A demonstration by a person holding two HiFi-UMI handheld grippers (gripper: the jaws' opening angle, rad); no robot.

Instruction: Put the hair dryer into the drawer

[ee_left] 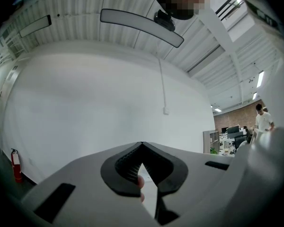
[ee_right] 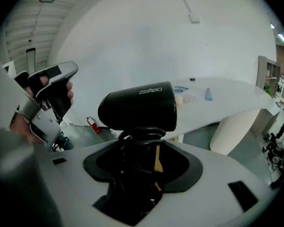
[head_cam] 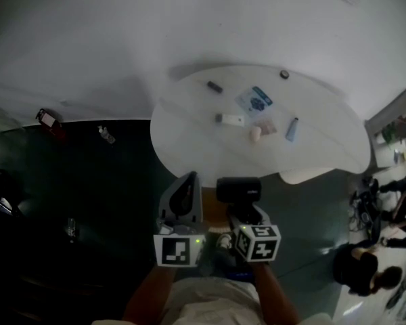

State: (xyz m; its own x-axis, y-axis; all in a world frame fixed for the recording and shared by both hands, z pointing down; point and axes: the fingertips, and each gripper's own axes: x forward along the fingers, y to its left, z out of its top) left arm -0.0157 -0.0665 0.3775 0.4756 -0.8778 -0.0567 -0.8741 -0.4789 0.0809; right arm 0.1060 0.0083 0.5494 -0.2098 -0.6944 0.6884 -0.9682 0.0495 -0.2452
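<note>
Black hair dryer is in the air, handle clamped in the right claw. Its glossy barrel lies crosswise above the jaws with pale lettering on the side, and the black cord is looped round the handle.

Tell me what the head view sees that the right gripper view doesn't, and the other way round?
Only the head view: the right gripper seen from outside, and the marker cubes on both grippers.

Only the right gripper view: the cord wound round the handle between the jaws, and the lettering on the dryer's side.

Both: the black hair dryer gripped by the right gripper, the white table with small things on it, and the left gripper.
</note>
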